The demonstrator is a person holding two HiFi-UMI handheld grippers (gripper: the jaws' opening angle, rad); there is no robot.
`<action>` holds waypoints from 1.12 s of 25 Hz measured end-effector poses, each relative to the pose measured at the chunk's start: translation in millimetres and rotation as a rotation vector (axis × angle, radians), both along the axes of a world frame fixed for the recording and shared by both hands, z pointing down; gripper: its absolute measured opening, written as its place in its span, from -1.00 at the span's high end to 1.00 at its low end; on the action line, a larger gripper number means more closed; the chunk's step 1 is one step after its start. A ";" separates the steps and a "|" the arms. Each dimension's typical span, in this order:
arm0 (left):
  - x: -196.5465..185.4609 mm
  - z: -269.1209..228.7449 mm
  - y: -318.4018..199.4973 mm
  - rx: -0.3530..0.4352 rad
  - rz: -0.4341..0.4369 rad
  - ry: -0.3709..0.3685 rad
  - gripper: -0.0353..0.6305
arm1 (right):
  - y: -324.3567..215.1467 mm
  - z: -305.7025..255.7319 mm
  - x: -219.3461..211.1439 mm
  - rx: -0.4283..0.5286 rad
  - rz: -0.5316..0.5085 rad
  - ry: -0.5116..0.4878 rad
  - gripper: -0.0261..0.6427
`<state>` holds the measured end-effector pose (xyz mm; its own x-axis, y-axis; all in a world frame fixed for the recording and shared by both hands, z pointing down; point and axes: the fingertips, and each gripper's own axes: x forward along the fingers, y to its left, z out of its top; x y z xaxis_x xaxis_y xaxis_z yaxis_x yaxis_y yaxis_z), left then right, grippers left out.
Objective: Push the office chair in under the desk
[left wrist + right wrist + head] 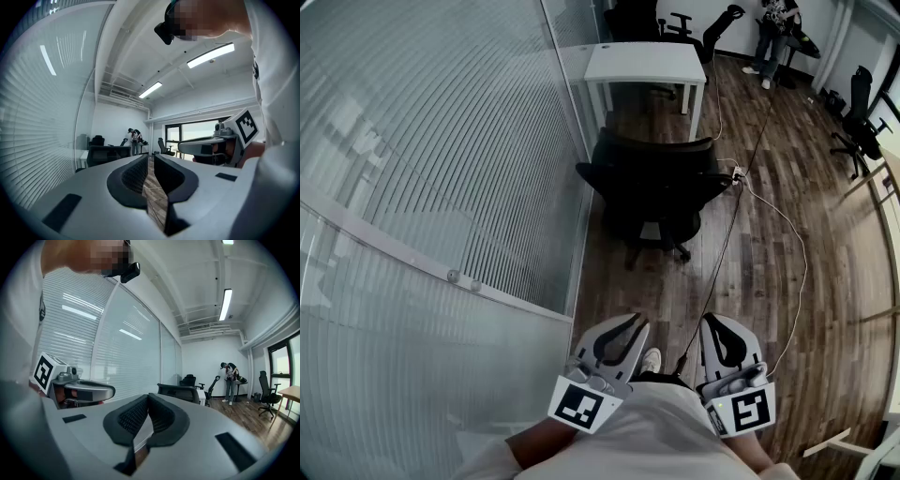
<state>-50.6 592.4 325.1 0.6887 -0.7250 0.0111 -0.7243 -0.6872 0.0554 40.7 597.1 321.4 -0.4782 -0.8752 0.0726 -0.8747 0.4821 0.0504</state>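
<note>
A black office chair [652, 183] stands on the wood floor, pulled out from a white desk [645, 64] beyond it, its backrest toward me. Both grippers hang close to my body, well short of the chair. The left gripper [636, 323] is shut with nothing between its jaws, and so is the right gripper [710, 322]. In the right gripper view the right gripper [148, 397] points toward the chair [180, 391] and the desk [201, 397]. Past the left gripper [151, 159] in its own view, the chair [105, 152] shows small and far off.
A glass partition with blinds [441, 169] runs along the left. A power strip [737, 174] and cables [787, 234] lie on the floor right of the chair. A person [772, 37] stands at the back; more chairs [861, 117] are at the right.
</note>
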 end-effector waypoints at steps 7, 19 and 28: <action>1.6 2.9 -12.0 -0.003 -0.004 0.001 0.70 | -12.8 2.7 1.9 0.003 -0.001 -0.009 0.83; 31.1 3.6 -30.6 -0.014 -0.011 -0.020 0.70 | -27.7 -2.9 29.5 0.007 -0.007 -0.034 0.83; 49.6 4.9 -33.6 -0.022 -0.024 -0.035 0.70 | -34.5 3.0 49.2 0.004 -0.023 -0.030 0.83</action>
